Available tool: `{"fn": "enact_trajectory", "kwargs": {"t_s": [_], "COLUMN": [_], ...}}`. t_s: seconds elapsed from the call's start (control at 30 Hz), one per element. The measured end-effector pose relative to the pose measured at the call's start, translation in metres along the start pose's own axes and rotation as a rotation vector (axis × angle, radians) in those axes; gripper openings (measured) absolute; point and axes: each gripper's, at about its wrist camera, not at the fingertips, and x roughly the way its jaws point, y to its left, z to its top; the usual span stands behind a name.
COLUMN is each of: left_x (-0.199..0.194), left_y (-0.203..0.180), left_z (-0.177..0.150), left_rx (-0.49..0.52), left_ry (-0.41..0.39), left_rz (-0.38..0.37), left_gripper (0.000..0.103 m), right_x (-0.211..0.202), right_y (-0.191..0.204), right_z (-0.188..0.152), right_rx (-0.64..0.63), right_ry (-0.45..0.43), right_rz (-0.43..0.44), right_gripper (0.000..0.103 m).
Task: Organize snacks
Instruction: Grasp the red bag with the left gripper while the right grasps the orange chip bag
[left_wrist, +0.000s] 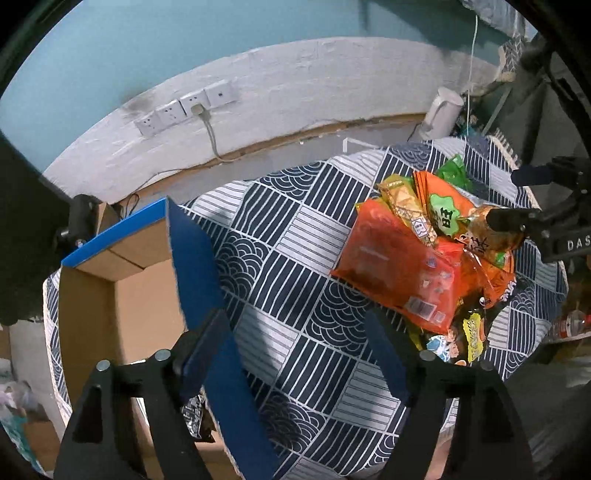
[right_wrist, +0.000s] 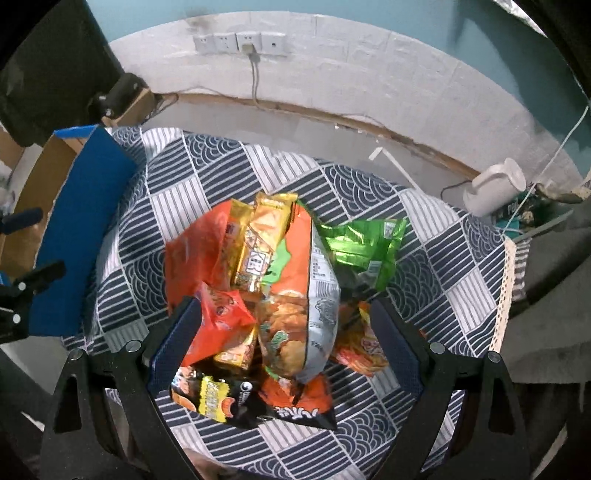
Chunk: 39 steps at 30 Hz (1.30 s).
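A pile of snack packets lies on a table with a navy and white patterned cloth (left_wrist: 295, 258). In the left wrist view the pile (left_wrist: 424, 254) is at the right; a large orange-red bag (left_wrist: 395, 273) is nearest. A cardboard box with blue flaps (left_wrist: 147, 280) stands at the left. My left gripper (left_wrist: 295, 347) is open and empty, its left finger against the box's blue flap (left_wrist: 195, 266). My right gripper (right_wrist: 286, 332) is open, low over the pile, its fingers either side of an orange and white chip bag (right_wrist: 306, 306). A yellow packet (right_wrist: 258, 243) and a green packet (right_wrist: 365, 247) lie behind.
A white wall with several sockets (right_wrist: 240, 42) and a plugged cable runs behind the table. A white kettle (right_wrist: 495, 188) stands at the back right. The box shows at the left in the right wrist view (right_wrist: 85, 229). A black snack packet (right_wrist: 221, 398) lies at the pile's near edge.
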Motion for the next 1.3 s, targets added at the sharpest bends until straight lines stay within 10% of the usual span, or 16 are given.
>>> {"fn": "enact_trajectory", "kwargs": {"t_s": [0.6,0.97,1.3], "left_x": [0.070,0.090,0.106], "left_y": [-0.010,-0.010,-0.011], "left_z": [0.018,0.022,0.020], "left_rx": [-0.179,-0.245,-0.467], "left_ry": [0.176,0.223,0.261], "left_rz": [-0.181,-0.218,-0.317], "left_gripper": [0.079,0.080,0.080], "right_x": [0.058,0.056,0.033], "right_y": [-0.006,-0.018,-0.017], "right_z": [-0.004,-0.011,-0.016], "right_rx": [0.008,0.033,0.044], "right_ry": [0.105,0.085,0.018], "right_rz": [0.043,0.098,0.122], "right_gripper": [0.090,0.046,0.042]}}
